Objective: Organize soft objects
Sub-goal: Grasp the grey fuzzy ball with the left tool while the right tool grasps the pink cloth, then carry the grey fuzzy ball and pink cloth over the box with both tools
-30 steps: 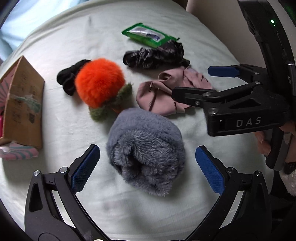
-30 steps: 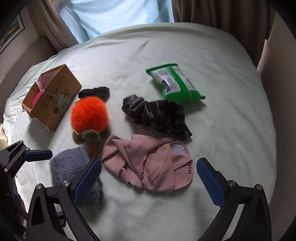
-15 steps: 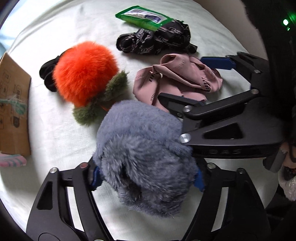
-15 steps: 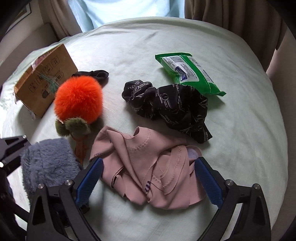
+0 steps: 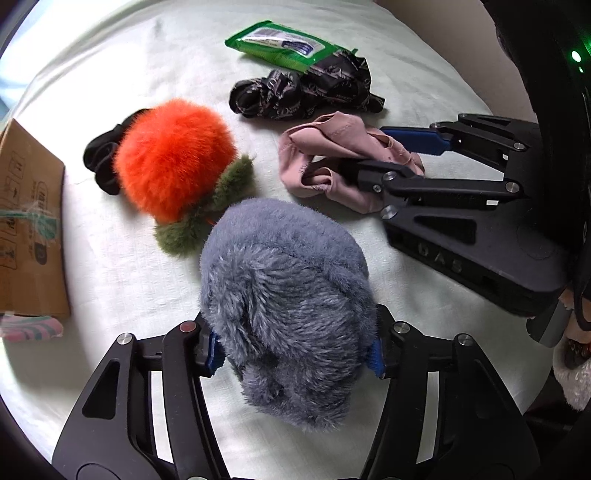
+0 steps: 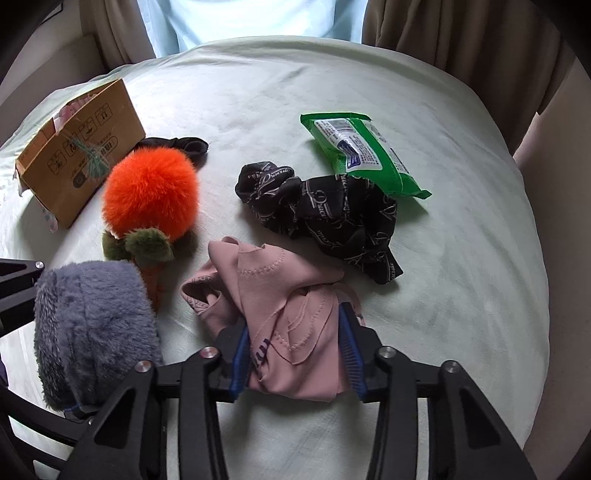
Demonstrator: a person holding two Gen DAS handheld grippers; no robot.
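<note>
Both grippers clamped on soft items, bed.
Left gripper pinches grey fleece bundle; right gripper pinches pink garment by a fold (loose layers may slip out or trail when lifted).

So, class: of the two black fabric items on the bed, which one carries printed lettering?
The black scarf beside the green wipes pack; the other, behind the orange plush, is plain black.

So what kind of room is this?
Probably a bedroom. The soft things lie on a pale green bedsheet over what looks like a mattress, with curtains and a bright window behind it.
</note>
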